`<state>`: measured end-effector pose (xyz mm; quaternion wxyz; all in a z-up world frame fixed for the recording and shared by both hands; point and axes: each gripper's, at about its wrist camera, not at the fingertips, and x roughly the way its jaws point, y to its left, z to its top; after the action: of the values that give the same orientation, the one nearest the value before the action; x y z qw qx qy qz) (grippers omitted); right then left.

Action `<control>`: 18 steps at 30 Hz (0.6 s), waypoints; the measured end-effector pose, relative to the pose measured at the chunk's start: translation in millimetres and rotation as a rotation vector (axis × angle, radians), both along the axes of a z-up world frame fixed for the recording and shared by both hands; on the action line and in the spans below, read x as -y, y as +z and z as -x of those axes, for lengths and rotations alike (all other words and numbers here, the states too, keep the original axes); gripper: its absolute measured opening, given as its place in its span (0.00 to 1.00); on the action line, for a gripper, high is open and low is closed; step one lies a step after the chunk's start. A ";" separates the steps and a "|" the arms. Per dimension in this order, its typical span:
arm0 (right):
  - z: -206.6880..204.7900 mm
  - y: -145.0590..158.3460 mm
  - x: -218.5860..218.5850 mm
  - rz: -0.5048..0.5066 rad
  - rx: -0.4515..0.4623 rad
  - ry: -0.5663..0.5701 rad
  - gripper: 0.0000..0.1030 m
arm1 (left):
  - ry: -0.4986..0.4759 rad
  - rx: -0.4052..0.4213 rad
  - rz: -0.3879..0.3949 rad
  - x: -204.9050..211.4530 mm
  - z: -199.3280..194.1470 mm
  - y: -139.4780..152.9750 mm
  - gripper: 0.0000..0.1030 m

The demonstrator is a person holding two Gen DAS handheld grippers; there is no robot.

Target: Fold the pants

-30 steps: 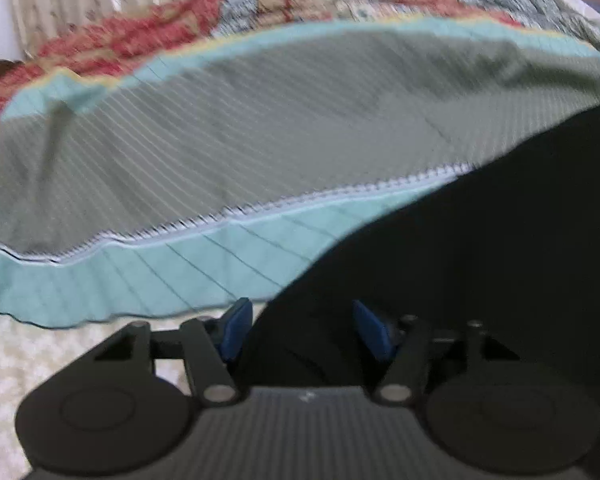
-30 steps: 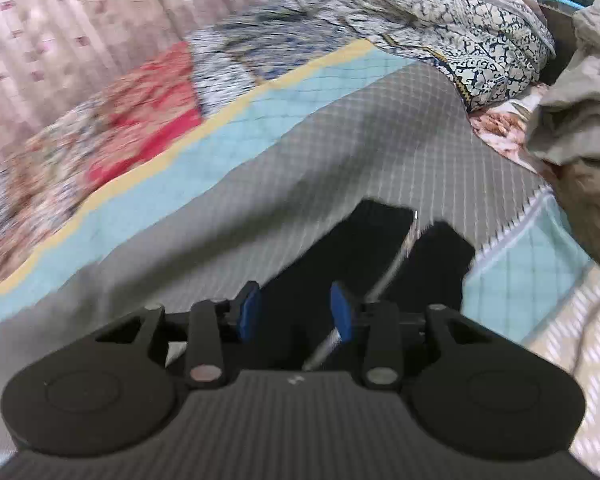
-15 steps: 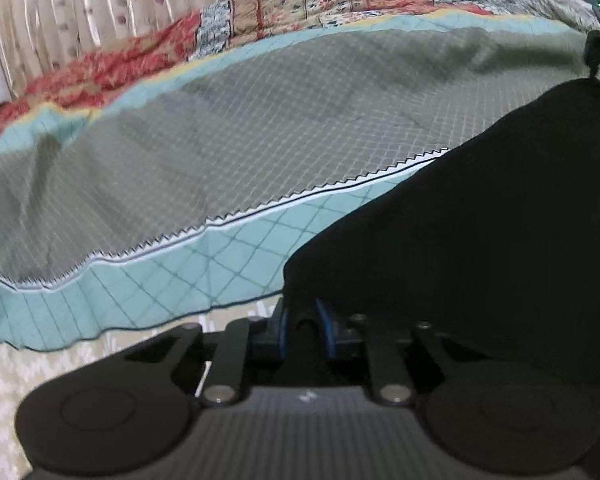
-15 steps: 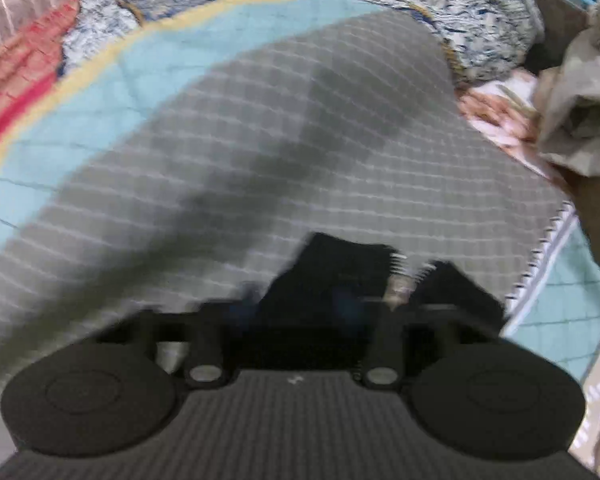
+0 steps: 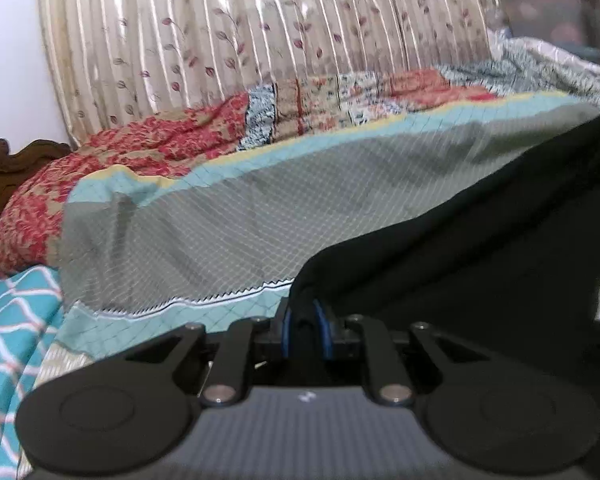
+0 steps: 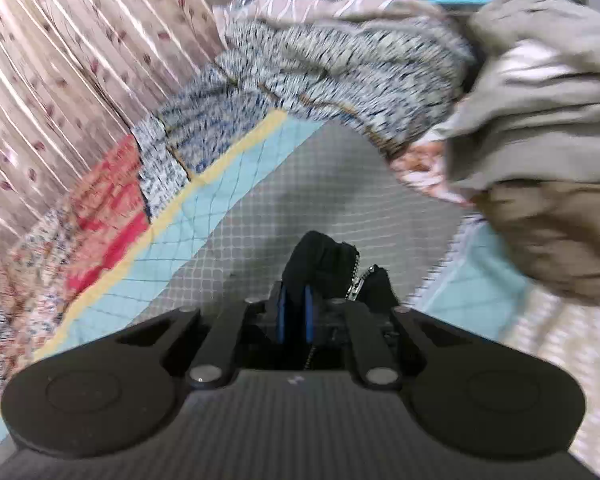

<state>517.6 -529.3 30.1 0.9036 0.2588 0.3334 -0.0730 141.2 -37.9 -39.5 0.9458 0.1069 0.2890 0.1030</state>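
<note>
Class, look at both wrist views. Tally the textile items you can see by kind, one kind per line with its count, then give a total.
Black pants, clamped in both grippers: 1
Quilted bedspread: 1
Leaf-print curtain: 1
Teal lattice-print cloth: 1
Beige crumpled garment pile: 1
Total: 5

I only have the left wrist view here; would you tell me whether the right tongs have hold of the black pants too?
Observer: Yes, the right tongs are shut on a bunched end of the black pants, by the zipper.
Operator: Thank you. Is anything lying near that end?
Observer: A heap of beige and brown clothes sits to the right of it on the bed.
Operator: And what lies under the pants there?
Observer: The grey checked part of the bedspread, with a light blue band and a yellow stripe on its left.
</note>
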 end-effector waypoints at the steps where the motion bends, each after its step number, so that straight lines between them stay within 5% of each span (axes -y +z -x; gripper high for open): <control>1: 16.1 5.3 8.4 -0.008 0.008 0.000 0.11 | 0.002 0.001 0.010 3.9 11.8 3.0 0.12; 10: 187.1 20.8 89.3 -0.029 0.065 0.006 0.11 | 0.011 0.013 0.051 45.2 122.3 9.8 0.12; 18: 317.4 2.1 133.0 0.003 0.103 -0.037 0.11 | 0.052 0.008 0.121 52.5 191.2 2.7 0.12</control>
<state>200.2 -662.3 32.2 0.9184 0.2670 0.2817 -0.0767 -50.0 -90.4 -36.7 0.9486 0.0415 0.2936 0.1104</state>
